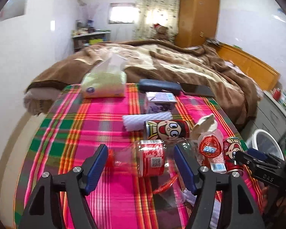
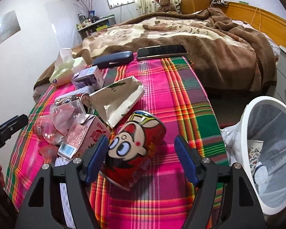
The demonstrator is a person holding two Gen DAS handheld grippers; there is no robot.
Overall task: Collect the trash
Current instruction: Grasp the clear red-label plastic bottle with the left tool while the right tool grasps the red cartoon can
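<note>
Trash lies on a plaid cloth-covered table (image 1: 97, 126). My left gripper (image 1: 140, 164) is open, its jaws either side of a crushed clear plastic bottle with a red label (image 1: 151, 158). My right gripper (image 2: 141, 152) is open around a red cartoon can (image 2: 135, 148) lying on its side; that can also shows in the left wrist view (image 1: 233, 152). A second cartoon can (image 1: 167, 128), a pink juice carton (image 2: 82, 135), a torn paper bag (image 2: 118, 99) and a white foam net (image 1: 146, 119) lie nearby.
A white trash bin with a liner (image 2: 267, 152) stands right of the table. A tissue pack (image 1: 104, 85), glasses case (image 2: 113, 59), phone (image 2: 162, 51) and purple carton (image 1: 160, 103) lie at the far end. A bed with a brown blanket (image 2: 200, 38) is beyond.
</note>
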